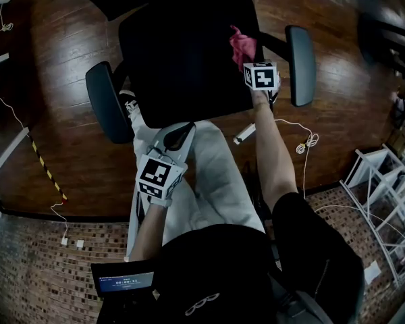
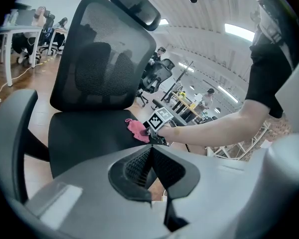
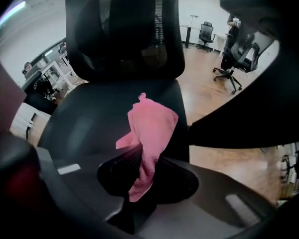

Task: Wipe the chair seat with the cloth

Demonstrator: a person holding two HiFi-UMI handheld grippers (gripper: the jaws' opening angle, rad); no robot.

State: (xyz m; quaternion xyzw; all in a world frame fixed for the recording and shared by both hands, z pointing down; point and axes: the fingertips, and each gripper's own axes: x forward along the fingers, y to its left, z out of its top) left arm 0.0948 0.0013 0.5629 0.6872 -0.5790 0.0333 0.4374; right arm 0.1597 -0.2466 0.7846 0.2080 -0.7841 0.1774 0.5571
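Note:
A black office chair has a wide seat that fills the upper middle of the head view, with the same seat below its mesh back in the right gripper view. My right gripper is shut on a pink cloth at the seat's right side; the cloth hangs out between the jaws onto the seat. From the left gripper view the cloth lies on the seat beside the right gripper. My left gripper is shut and holds nothing, near the seat's front edge.
Two padded armrests flank the seat, the left armrest and the right armrest. White cables trail on the wooden floor. A white rack stands at the right. Other chairs and desks stand in the room behind.

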